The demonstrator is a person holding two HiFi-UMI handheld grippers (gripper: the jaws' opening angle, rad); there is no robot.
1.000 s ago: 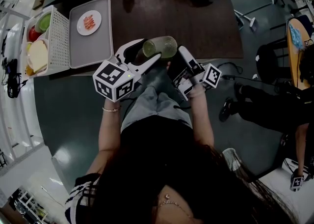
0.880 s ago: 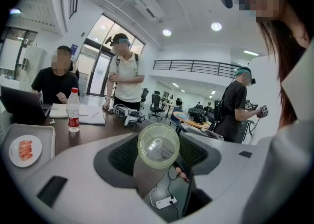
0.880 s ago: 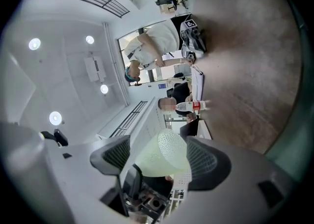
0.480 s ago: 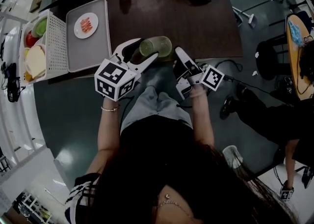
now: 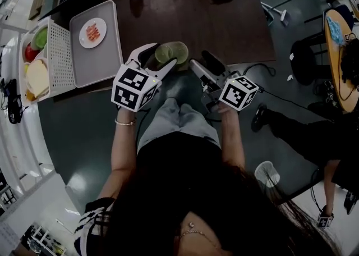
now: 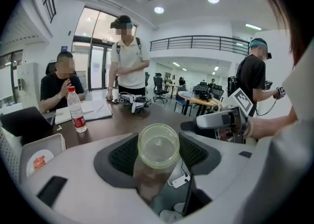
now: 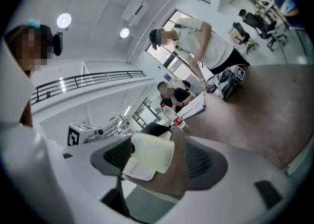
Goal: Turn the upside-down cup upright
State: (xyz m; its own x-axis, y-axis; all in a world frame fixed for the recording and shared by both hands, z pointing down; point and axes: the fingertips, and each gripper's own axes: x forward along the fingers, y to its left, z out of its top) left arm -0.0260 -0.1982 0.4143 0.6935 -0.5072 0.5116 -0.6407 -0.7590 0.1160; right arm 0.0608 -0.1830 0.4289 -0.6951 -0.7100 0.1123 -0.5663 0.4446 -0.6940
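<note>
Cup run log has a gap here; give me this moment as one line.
left tongs: shut on cup | cup: tilted | right tongs: open, empty

Left gripper [image 5: 164, 54] tilts downward, fingers [image 6: 122, 155] clamped on the cup [image 6: 158, 144]; right gripper [image 7: 157, 160] lies near level, fingers [image 7: 198, 161] apart.

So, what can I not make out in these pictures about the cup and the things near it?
Cup: the left gripper view shows only one round end; mouth or base, I cannot tell.
Whether the cup rests on the table: head view, the cup itself and the left gripper hide its underside.
Food on the plate: head view, too small to name.
Bottle label: left gripper view, print too small to read.
</note>
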